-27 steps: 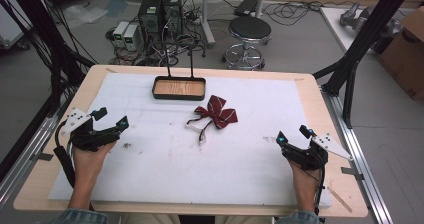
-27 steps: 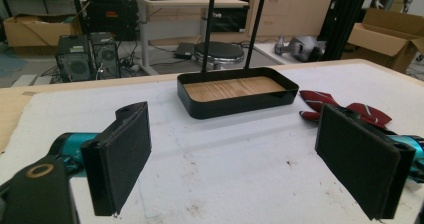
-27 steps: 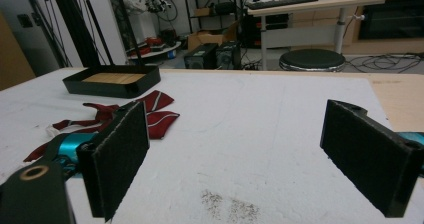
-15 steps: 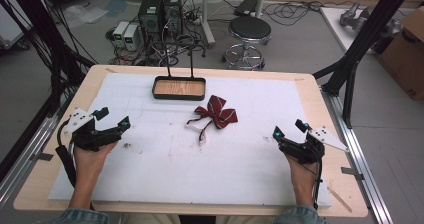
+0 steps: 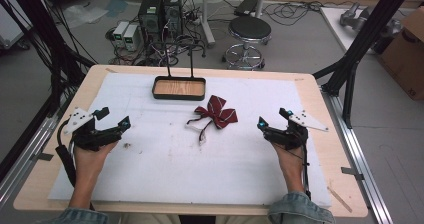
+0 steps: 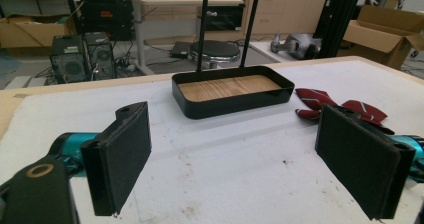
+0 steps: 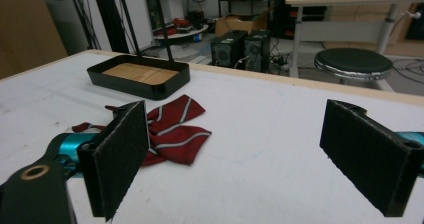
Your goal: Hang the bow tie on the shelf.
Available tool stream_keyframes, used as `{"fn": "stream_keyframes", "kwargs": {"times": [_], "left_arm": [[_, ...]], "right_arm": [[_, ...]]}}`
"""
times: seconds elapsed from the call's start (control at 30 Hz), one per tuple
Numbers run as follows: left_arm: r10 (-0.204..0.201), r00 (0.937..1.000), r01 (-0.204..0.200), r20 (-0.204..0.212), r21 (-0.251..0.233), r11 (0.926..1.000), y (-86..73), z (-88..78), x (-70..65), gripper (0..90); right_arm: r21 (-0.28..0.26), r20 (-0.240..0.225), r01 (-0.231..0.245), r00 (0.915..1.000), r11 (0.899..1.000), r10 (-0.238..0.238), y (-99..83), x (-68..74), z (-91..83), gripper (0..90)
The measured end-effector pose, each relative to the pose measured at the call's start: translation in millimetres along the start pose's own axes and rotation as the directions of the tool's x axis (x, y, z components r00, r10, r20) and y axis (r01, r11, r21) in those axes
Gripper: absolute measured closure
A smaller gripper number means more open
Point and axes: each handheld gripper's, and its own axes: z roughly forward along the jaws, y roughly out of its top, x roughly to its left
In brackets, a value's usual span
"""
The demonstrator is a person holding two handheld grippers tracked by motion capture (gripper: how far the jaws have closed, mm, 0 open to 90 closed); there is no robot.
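- At far left, my left gripper point(image 5: 114, 124) hovers over the white mat point(image 5: 160, 159), jaws spread, holding nothing.
- Ahead, the black tray point(image 5: 179, 88) with its wooden floor sits empty.
- At centre lies the red striped bow tie point(image 5: 216, 111): soft, light and floppy, I judge; best pinched at its knot.
- At right, my right gripper point(image 5: 272, 124) waits, jaws spread, empty.

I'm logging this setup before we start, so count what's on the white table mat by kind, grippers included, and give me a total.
Handheld grippers: 2, the left gripper and the right gripper, both open with nothing between the jaws
Black tray with a wooden floor and two upright rods: 1
Dark red striped bow tie with a strap: 1
Total: 4
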Motion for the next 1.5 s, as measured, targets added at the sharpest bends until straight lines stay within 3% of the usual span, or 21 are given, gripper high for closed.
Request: {"fn": "stream_keyframes", "kwargs": {"times": [0.27, 0.33, 0.43, 0.47, 0.63, 0.77, 0.8, 0.87, 0.93, 1.17, 1.23, 1.27, 1.3, 1.33, 1.4, 1.43, 1.5], "left_arm": [[-0.003, 0.9999, 0.003, 0.010, -0.006, 1.0000, 0.0, 1.2, -1.0, 15.1], [-0.008, 0.9999, 0.008, 0.012, -0.007, 0.9999, -0.2, 1.4, -0.5, 15.1], [-0.008, 0.9999, 0.008, 0.013, -0.007, 0.9999, -0.4, 1.5, -0.3, 15.1], [-0.013, 0.9998, 0.013, 0.013, -0.009, 0.9999, -0.6, 1.5, 0.0, 15.1], [-0.016, 0.9997, 0.016, 0.016, -0.017, 0.9997, -0.2, 1.3, -0.2, 15.1], [-0.017, 0.9997, 0.017, 0.020, -0.015, 0.9997, -0.6, 1.9, -0.8, 15.1], [-0.022, 0.9994, 0.022, 0.026, -0.017, 0.9996, -0.6, 2.3, -1.2, 15.1], [-0.020, 0.9994, 0.021, 0.027, -0.019, 0.9996, -0.5, 2.2, -1.4, 15.1], [-0.022, 0.9993, 0.023, 0.030, -0.021, 0.9995, -0.3, 2.3, -1.2, 15.1], [-0.029, 0.9992, 0.030, 0.026, -0.034, 0.9990, 0.2, 1.8, -0.6, 15.2], [-0.032, 0.9992, 0.033, 0.026, -0.035, 0.9989, 0.2, 1.9, -0.5, 15.2], [-0.033, 0.9991, 0.034, 0.025, -0.034, 0.9988, 0.2, 2.0, -0.5, 15.2], [-0.032, 0.9991, 0.033, 0.027, -0.034, 0.9989, 0.2, 2.3, -0.5, 15.2], [-0.031, 0.9992, 0.032, 0.026, -0.034, 0.9989, 0.1, 2.5, -0.7, 15.2], [-0.030, 0.9992, 0.031, 0.027, -0.030, 0.9991, 0.1, 2.5, -0.9, 15.2], [-0.029, 0.9992, 0.030, 0.025, -0.030, 0.9991, 0.1, 2.3, -0.6, 15.2], [-0.033, 0.9991, 0.034, 0.025, -0.032, 0.9989, 0.1, 2.2, -0.5, 15.2]], "right_arm": [[0.010, -0.047, 0.017, 0.9987, 1.000, -0.016, 19.3, 6.7, 25.9, 11.6], [0.017, -0.075, 0.042, 0.9964, 0.999, -0.041, 27.5, 14.0, 40.5, 11.6], [0.029, -0.087, 0.057, 0.9947, 0.998, -0.054, 30.6, 18.3, 48.2, 11.7], [0.032, -0.110, 0.078, 0.9912, 0.996, -0.074, 34.5, 25.4, 61.4, 14.8], [0.029, -0.147, 0.108, 0.9838, 0.994, -0.103, 38.2, 37.1, 86.4, 16.4], [0.063, -0.165, 0.115, 0.9809, 0.991, -0.103, 37.3, 42.0, 102.1, 16.4], [0.090, -0.185, 0.149, 0.9741, 0.985, -0.131, 35.2, 46.0, 114.4, 20.1], [0.115, -0.199, 0.179, 0.9677, 0.977, -0.154, 32.0, 49.6, 123.0, 22.0], [0.133, -0.209, 0.189, 0.9650, 0.973, -0.159, 28.5, 51.2, 130.8, 22.5], [0.238, -0.274, 0.185, 0.9546, 0.954, -0.117, 9.3, 57.2, 155.4, 34.4], [0.245, -0.278, 0.192, 0.9531, 0.950, -0.120, 7.5, 58.5, 157.8, 36.5], [0.257, -0.291, 0.205, 0.9482, 0.944, -0.127, 5.0, 60.8, 161.9, 37.9], [0.288, -0.316, 0.230, 0.9392, 0.930, -0.134, 2.0, 66.2, 168.2, 39.9], [0.288, -0.316, 0.230, 0.9392, 0.930, -0.134, 2.0, 66.2, 168.2, 39.9], [0.309, -0.332, 0.260, 0.9307, 0.915, -0.153, -1.4, 71.3, 174.4, 43.1], [0.336, -0.339, 0.275, 0.9276, 0.901, -0.156, -6.0, 74.8, 178.8, 46.4], [0.344, -0.338, 0.285, 0.9266, 0.895, -0.164, -8.0, 75.0, 180.5, 48.8]]}}
